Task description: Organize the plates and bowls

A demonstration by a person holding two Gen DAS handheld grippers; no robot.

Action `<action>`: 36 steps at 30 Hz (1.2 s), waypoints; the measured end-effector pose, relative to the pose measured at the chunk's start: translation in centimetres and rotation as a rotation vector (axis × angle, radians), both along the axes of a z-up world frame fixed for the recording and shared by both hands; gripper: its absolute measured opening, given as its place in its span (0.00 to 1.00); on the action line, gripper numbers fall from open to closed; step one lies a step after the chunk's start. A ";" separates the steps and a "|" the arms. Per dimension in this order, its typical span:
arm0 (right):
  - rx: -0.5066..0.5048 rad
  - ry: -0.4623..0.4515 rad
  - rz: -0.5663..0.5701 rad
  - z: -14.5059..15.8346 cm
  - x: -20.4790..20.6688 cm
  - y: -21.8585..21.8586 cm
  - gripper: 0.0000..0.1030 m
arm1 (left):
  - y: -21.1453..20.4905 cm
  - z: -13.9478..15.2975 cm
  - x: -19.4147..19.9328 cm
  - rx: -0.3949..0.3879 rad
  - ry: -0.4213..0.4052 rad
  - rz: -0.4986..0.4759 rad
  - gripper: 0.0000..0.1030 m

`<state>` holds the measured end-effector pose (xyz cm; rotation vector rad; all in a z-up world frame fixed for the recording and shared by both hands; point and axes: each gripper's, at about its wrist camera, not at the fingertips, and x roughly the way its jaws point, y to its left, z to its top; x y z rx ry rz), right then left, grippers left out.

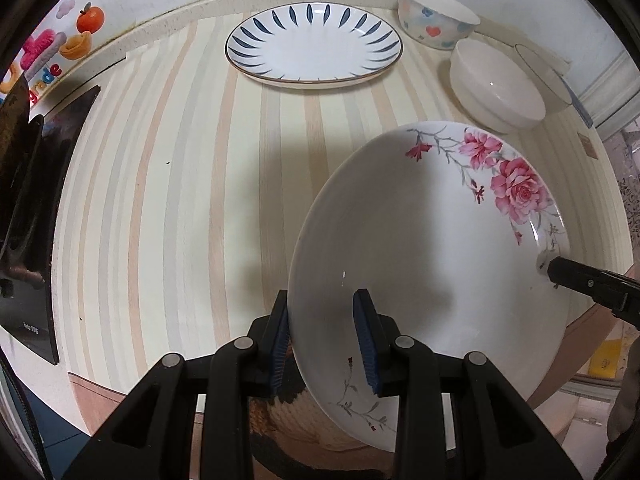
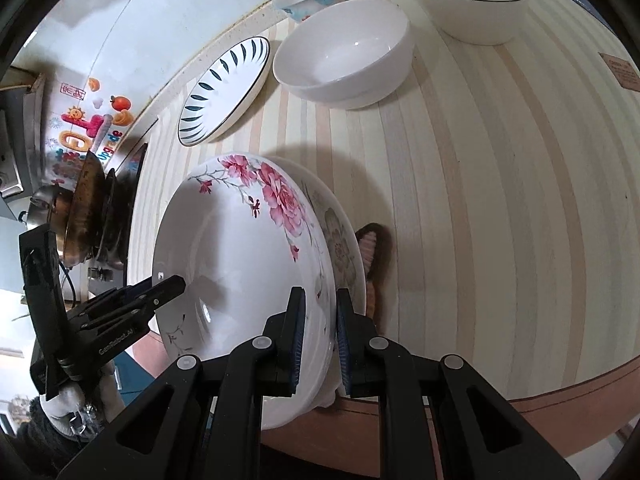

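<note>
A white plate with pink roses [image 1: 420, 248] is held tilted above the striped table, near its front edge. My left gripper [image 1: 326, 344] is shut on its near rim. My right gripper [image 2: 320, 340] is shut on the opposite rim of the same plate [image 2: 240, 256]; its finger [image 1: 576, 276] shows at the right in the left wrist view. The left gripper's fingers [image 2: 160, 290] show at the left in the right wrist view. A blue-leaf plate [image 1: 314, 46] lies at the back. Beside it stand a heart-patterned bowl [image 1: 436, 16], a plain white bowl [image 1: 496, 84] and a black-rimmed bowl [image 2: 468, 0].
The striped table [image 1: 180, 184] ends in a brown front edge [image 2: 560, 384]. A dark stove with a pan [image 2: 88, 216] stands at the left side. A wall with fruit stickers [image 1: 80, 28] runs behind the table. A small label [image 2: 620, 70] lies at the right.
</note>
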<state>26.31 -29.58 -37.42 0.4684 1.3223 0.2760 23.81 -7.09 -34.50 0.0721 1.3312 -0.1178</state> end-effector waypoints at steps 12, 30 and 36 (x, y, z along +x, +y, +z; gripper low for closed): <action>-0.033 -0.002 0.004 0.0 0.7 0.4 0.16 | -0.7 -0.3 0.2 0.037 -0.006 -0.007 0.27; -0.018 0.158 0.009 -0.1 0.7 0.2 0.19 | -0.1 0.2 0.9 0.000 0.028 0.000 0.27; -0.008 0.200 -0.027 1.5 1.3 -1.1 0.20 | 2.5 4.5 2.7 -0.075 -0.040 0.056 0.29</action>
